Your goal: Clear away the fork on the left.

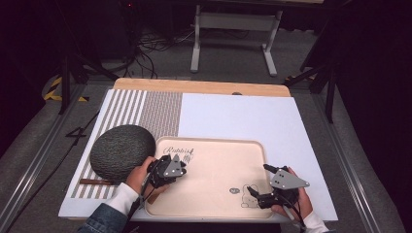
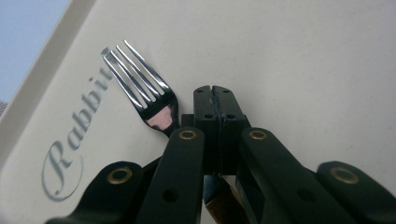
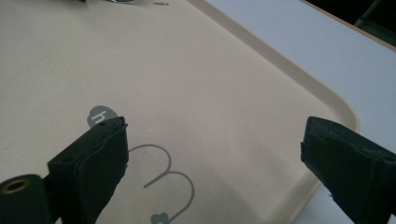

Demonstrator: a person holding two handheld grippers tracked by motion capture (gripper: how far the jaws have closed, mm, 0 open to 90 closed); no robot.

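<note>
My left gripper [image 1: 180, 165] hangs over the far left corner of a cream tray [image 1: 218, 160] and is shut, its pads pressed together [image 2: 215, 100]. A steel fork [image 2: 140, 84] with a brown handle [image 2: 219, 205] lies on the tray floor [image 2: 303, 56]. Its neck runs under my left jaw and its tines point out past the tips, next to the printed word "Rabbit" [image 2: 70, 140]. Nothing sits between the pads. My right gripper [image 1: 260, 180] stands open over the tray's near right corner [image 3: 215, 140], above a rabbit drawing [image 1: 248, 196].
A dark, textured round object [image 1: 121, 150] rests on a striped mat [image 1: 126, 107] just left of the tray. A brown stick-like handle [image 1: 94, 182] lies in front of it. All sit on a white board [image 1: 243, 116] over a wooden table; a desk frame [image 1: 233, 29] stands beyond.
</note>
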